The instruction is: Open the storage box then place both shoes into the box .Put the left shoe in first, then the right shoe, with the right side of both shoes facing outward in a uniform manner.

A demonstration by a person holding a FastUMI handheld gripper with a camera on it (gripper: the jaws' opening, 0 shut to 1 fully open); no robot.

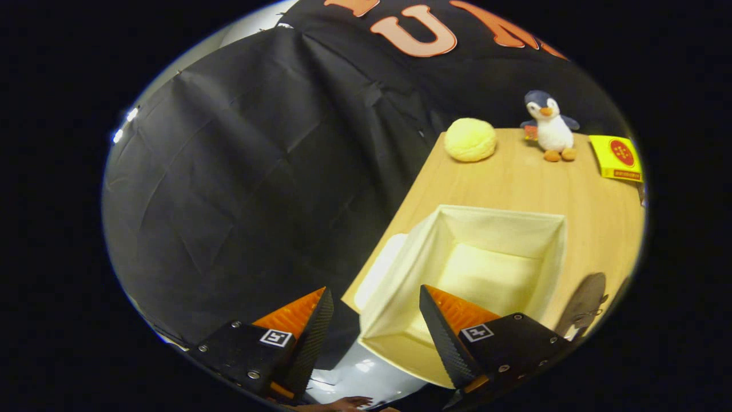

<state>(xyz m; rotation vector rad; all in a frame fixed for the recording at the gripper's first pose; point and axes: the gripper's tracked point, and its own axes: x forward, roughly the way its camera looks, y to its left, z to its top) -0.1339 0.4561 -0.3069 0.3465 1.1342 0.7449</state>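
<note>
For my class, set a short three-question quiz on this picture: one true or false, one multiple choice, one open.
1. True or false: the storage box has shoes inside.
2. Which thing stands on the table between the yellow ball and the yellow packet? A) a mug B) a penguin toy C) a lamp
3. How do the tongs stand, and what is between their fingers?

Key
1. False: the box is open and looks empty.
2. B
3. Open, gripping nothing; the near corner of the box lies between the fingers.
</note>
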